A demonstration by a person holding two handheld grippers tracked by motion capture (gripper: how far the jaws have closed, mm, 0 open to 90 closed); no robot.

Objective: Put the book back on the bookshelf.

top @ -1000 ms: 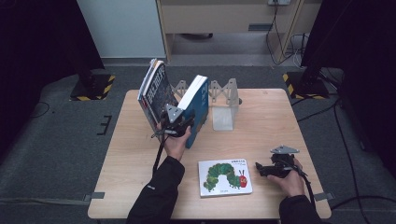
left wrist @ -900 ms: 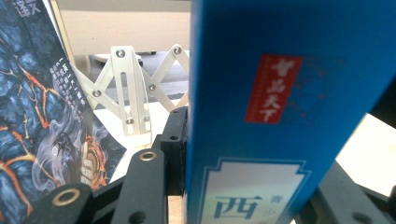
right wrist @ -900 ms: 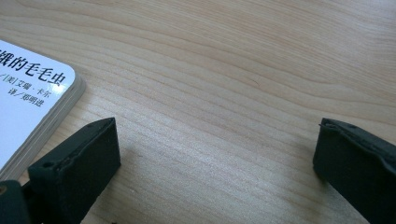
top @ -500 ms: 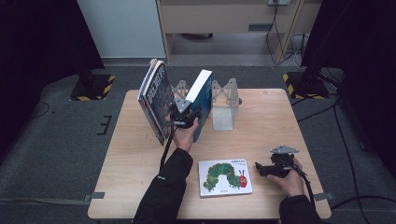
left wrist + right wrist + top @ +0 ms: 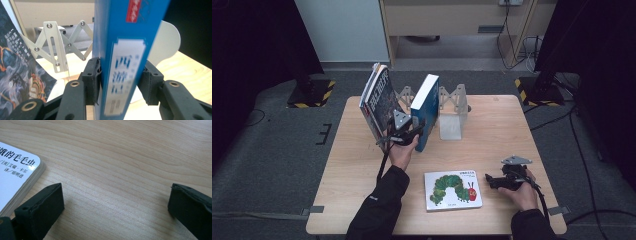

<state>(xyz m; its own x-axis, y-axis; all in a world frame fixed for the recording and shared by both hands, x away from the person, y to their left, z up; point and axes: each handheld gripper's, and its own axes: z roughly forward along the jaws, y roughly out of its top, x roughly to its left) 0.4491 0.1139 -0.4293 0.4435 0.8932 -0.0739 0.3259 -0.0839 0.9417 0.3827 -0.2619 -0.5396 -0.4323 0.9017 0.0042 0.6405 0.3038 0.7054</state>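
A blue book (image 5: 424, 107) stands on its lower edge on the table, tilted, its spine (image 5: 120, 50) facing the left gripper view. My left gripper (image 5: 418, 126) is shut on that spine low down, a pad on each side (image 5: 120, 82). Its jaws have just been opening a little with the book still between them. A dark illustrated book (image 5: 379, 100) leans to the left of it (image 5: 17, 75). At the table's near right, my right gripper (image 5: 489, 181) rests open over bare wood (image 5: 115, 202), just right of a flat caterpillar picture book (image 5: 453, 189) whose corner (image 5: 15, 175) shows.
A white expanding book rack (image 5: 452, 107) with scissor links (image 5: 57, 45) and a rounded end plate (image 5: 167, 42) stands behind the blue book. The wooden table (image 5: 512, 125) ends near the right hand. Grey floor and black stands surround it.
The blue book has been tipped more upright, its top edge swinging right and up, with the left hand shifting slightly with it. The right hand has not moved.
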